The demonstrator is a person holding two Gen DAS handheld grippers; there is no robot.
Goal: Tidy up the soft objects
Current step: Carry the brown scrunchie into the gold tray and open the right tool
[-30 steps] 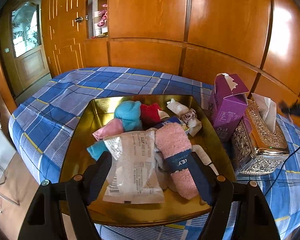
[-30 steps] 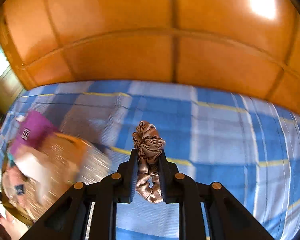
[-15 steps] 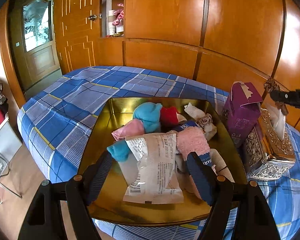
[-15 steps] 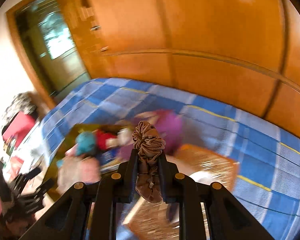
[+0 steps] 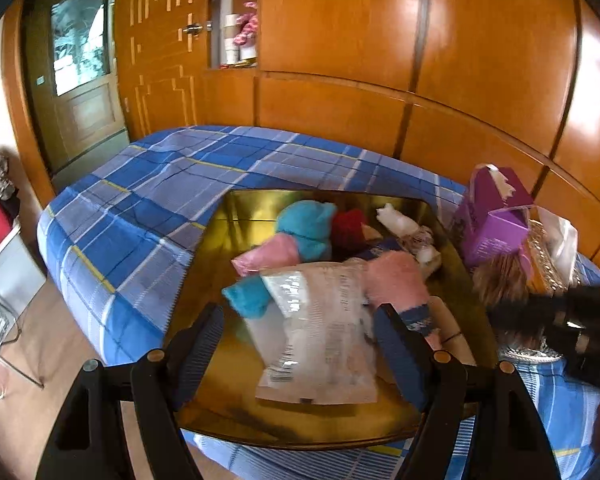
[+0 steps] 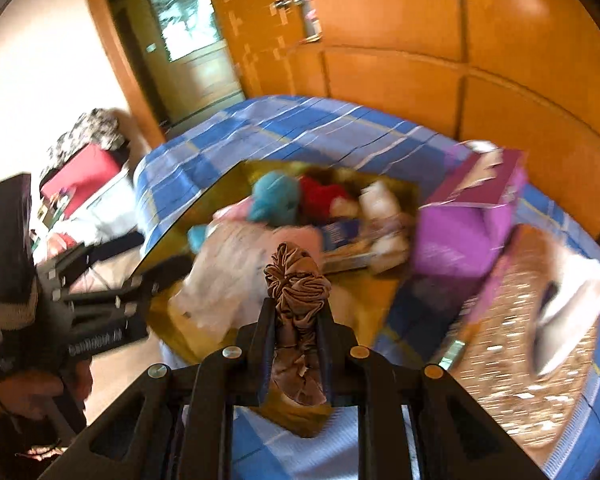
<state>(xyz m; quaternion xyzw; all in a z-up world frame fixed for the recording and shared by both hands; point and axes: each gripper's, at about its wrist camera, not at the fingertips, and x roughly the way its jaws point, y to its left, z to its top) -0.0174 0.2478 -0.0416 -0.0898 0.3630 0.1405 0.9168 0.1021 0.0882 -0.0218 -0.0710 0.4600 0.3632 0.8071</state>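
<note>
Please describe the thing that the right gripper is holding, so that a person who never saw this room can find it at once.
On the bed with the blue plaid sheet lies a gold tray full of soft things. Above the tray's near edge, the right gripper is shut on a brown satin scrunchie. Unlike the fluffy pink, blue and red things in the tray, it is shiny, crinkled and off the tray.

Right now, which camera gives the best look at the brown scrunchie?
The right wrist view: the brown scrunchie sits sharp and centred, pinched in the right gripper above the gold tray. The left wrist view shows it only as a blurred brown smear at the right edge.
</note>
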